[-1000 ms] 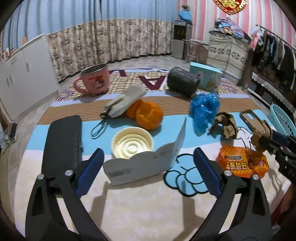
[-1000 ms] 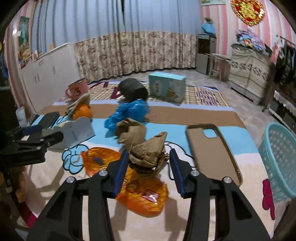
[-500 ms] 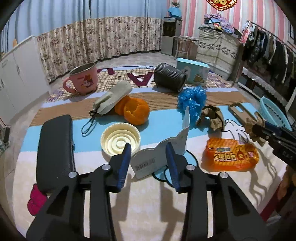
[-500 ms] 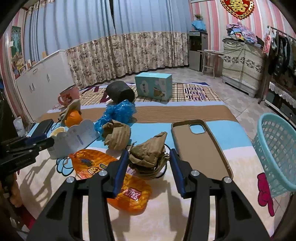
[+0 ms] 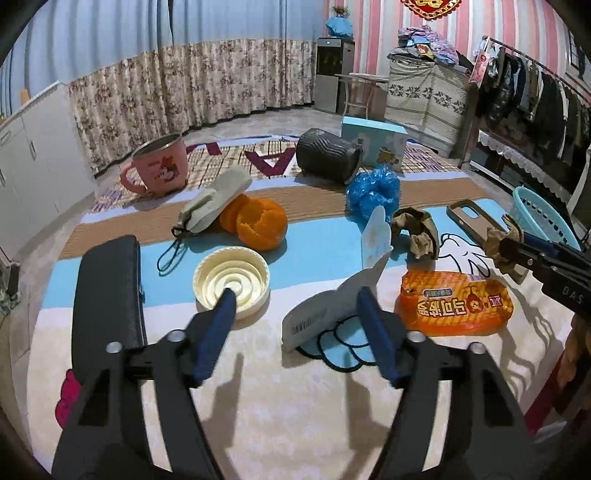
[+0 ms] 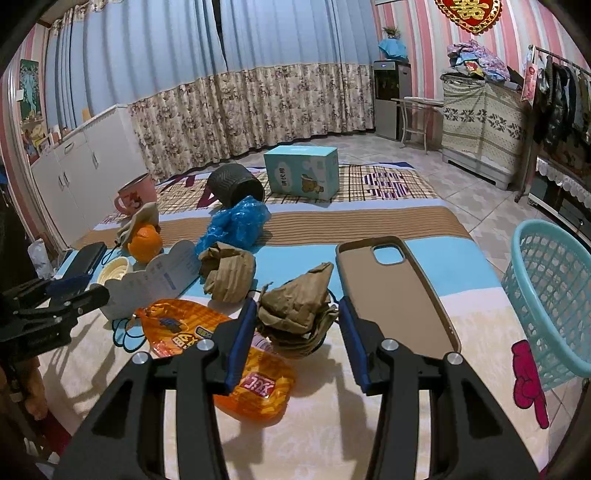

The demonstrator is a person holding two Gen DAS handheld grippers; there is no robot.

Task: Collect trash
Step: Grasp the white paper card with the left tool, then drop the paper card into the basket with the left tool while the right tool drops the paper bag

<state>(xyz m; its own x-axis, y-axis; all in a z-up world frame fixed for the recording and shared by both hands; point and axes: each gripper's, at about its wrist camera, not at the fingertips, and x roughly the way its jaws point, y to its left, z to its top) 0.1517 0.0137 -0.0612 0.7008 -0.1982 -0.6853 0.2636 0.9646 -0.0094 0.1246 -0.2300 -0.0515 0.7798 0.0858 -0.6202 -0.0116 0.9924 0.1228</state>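
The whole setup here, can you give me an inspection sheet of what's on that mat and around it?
Surface: patterned mat on a tiled floor.
Job's things: crumpled brown paper, second paper wad, orange snack wrapper, blue plastic bag, orange peel, white card, teal basket.
Clutter: pink mug, phone case, black case, lid, dark cylinder, blue box.
Grippers: left gripper open, jaws just widened; right gripper shut on the crumpled brown paper.
Cables: black cord.
Surroundings: curtains, cabinets, clothes rack.

Pink striped walls (image 6: 413,33), blue curtains (image 6: 147,51), white cabinets (image 6: 77,173), tiled floor (image 6: 476,192)
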